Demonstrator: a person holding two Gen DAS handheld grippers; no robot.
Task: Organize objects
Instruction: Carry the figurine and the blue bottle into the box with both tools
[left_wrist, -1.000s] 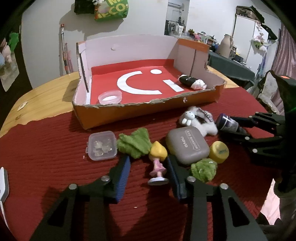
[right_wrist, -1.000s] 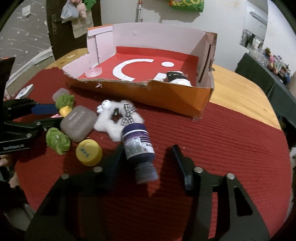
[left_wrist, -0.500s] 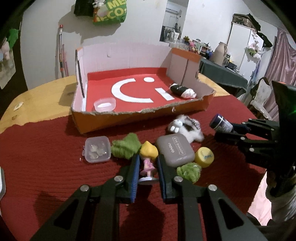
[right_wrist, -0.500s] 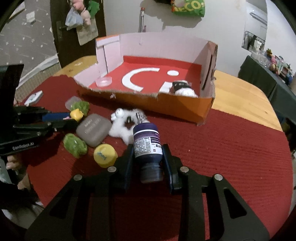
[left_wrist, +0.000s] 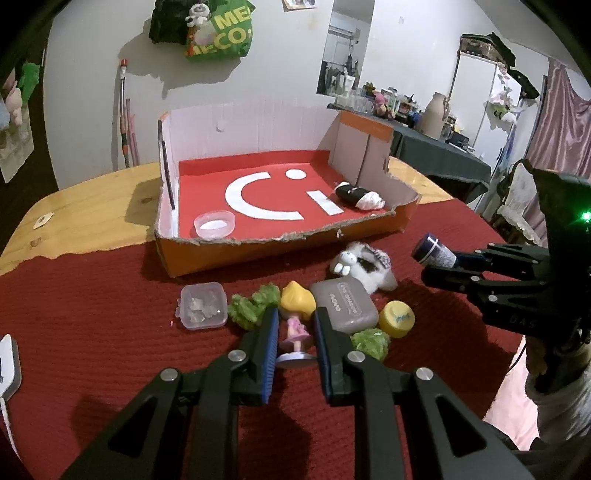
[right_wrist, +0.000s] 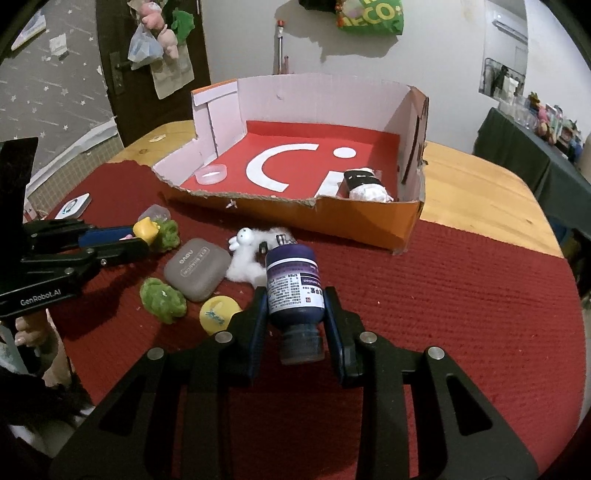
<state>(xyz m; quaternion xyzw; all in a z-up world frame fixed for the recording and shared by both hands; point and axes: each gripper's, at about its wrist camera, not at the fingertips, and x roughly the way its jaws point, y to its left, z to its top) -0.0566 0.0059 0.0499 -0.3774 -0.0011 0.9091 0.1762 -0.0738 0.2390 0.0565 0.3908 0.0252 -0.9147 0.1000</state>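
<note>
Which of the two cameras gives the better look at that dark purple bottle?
The right wrist view. There the bottle fills the middle, clamped between the right gripper, with its printed label and cap facing the camera. The left wrist view shows only its round end poking out at the far right, small and dim.

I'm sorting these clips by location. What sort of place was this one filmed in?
Most likely a lived-in home, a dining or living room. A wooden table with a red cloth, a plush toy hanging on the door, and a cluttered side table all suggest it.
</note>
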